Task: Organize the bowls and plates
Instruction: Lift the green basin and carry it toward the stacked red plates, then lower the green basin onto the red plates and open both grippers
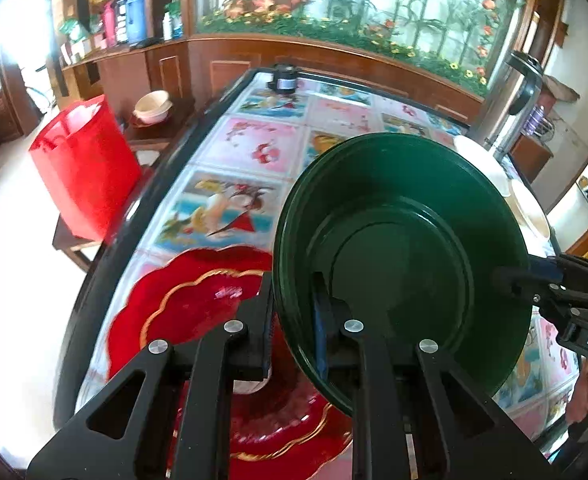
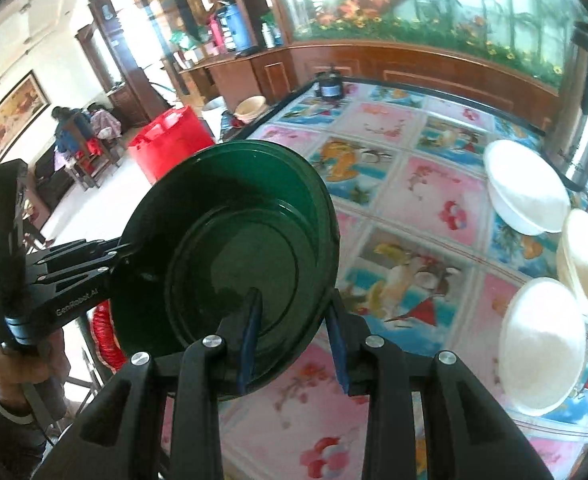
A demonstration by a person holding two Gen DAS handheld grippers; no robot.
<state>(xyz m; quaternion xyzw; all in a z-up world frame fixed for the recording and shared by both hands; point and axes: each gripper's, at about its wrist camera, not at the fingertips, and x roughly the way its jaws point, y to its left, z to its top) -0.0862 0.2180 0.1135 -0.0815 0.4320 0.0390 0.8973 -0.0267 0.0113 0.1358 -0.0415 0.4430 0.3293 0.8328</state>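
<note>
Left gripper: jaws clamped on near rim of green bowl.
Right gripper: jaws clamped on opposite rim.
Bowl: tilted, aloft above red plate.
Advice: level both grips together before lowering onto surface.

I see a glossy green plate, a shiny red plate, matt black grippers, and a polished metal urn.
</note>
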